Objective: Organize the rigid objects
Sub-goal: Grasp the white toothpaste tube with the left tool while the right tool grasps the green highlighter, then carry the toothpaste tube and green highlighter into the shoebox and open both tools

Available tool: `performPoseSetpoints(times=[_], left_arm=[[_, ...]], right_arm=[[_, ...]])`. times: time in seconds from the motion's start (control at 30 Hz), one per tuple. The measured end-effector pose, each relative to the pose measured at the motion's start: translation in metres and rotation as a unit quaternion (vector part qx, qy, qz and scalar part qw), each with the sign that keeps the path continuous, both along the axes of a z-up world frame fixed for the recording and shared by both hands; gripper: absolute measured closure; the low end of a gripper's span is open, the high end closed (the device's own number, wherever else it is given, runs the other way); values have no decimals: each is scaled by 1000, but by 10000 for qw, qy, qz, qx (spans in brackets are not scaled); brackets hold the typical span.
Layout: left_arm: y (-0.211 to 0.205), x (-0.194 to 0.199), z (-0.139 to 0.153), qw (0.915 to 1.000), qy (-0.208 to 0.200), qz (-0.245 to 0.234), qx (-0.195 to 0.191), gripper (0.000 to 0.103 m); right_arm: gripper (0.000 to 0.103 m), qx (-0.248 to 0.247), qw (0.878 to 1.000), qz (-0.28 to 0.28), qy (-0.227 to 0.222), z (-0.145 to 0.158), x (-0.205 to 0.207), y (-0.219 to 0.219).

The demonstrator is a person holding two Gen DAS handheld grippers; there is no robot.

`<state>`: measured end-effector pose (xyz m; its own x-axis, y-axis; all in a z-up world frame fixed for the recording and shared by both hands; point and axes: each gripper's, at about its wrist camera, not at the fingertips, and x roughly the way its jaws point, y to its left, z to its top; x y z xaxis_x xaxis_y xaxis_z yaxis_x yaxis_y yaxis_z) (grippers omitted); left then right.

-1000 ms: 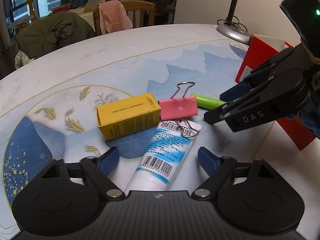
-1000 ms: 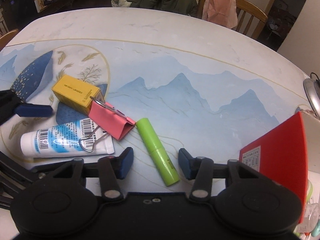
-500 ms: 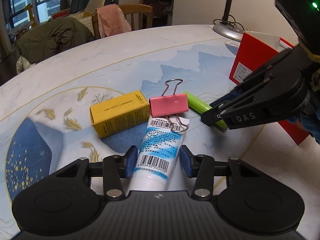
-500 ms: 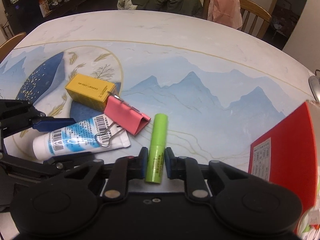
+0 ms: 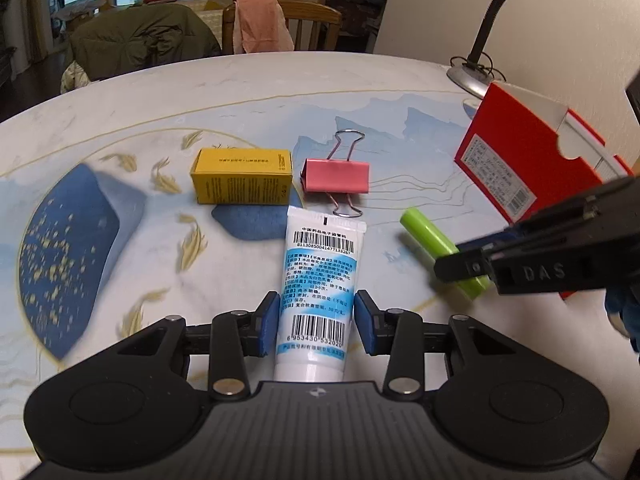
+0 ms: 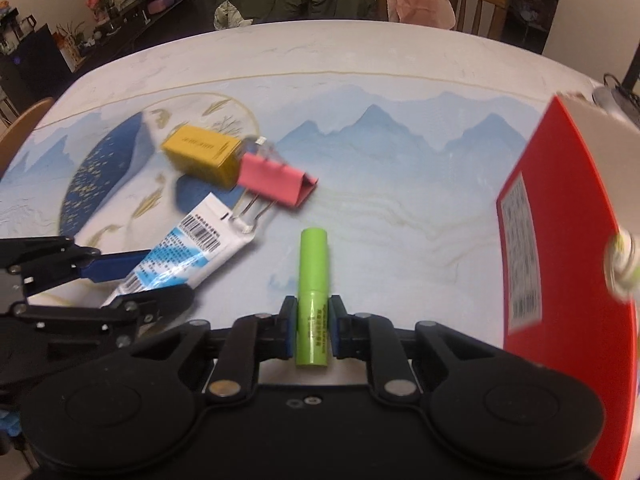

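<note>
Clutter sits in a loose group on the round worktop (image 5: 280, 92), whose surface is printed with blue mountains and gold fish. A yellow carton (image 5: 242, 176) lies on its side, and just beside it to the right is a pink binder clip (image 5: 335, 176) with its wire handles folded out front and back. One handle ends right at the crimped end of a white and blue tube (image 5: 318, 280), so the clip crowds that end of the tube. A red box (image 5: 532, 168) stands at the right edge, with the base of a desk lamp (image 5: 468, 80) behind it. Beyond the worktop are a wooden chair (image 5: 312, 20) draped with a pink cloth and a heap of dark green fabric.

The left hand-held gripper (image 5: 316, 322) has its jaws closing, the tube lying between the blue pads, which sit right against its sides near the cap end; the tube points away toward the clip. The right hand-held gripper (image 6: 313, 330) is nearly closed and clamps a lime green stick (image 6: 313, 292) by its near end, the far end pointing out over bare worktop. The stick lies apart from the clip and tube, between them and the red box.
</note>
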<state>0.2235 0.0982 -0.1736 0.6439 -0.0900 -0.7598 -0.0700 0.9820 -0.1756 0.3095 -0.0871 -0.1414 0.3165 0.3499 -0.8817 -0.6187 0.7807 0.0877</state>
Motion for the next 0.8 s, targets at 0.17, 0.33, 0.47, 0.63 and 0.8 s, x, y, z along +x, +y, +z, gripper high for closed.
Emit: performPoseSetpoints(times=[0.17, 0.33, 0.47, 0.63, 0.8], left_arm=[[-6, -17, 9, 9999, -44, 96, -119, 64], [-12, -32, 20, 9995, -140, 108, -262, 65], [-17, -40, 28, 9991, -219, 135, -349, 66], [-27, -48, 41, 9981, -376, 92, -478, 73], [-40, -49, 59, 9968, -566, -56, -563, 78]], right_arm=[[89, 153, 9998, -74, 79, 8, -19, -12], [89, 355, 9992, -186, 71, 22, -36, -26], [89, 495, 9984, -282, 17, 35, -50, -41], [89, 690, 9967, -415, -113, 52, -62, -60], [89, 900, 9940, -530, -312, 69, -67, -80]])
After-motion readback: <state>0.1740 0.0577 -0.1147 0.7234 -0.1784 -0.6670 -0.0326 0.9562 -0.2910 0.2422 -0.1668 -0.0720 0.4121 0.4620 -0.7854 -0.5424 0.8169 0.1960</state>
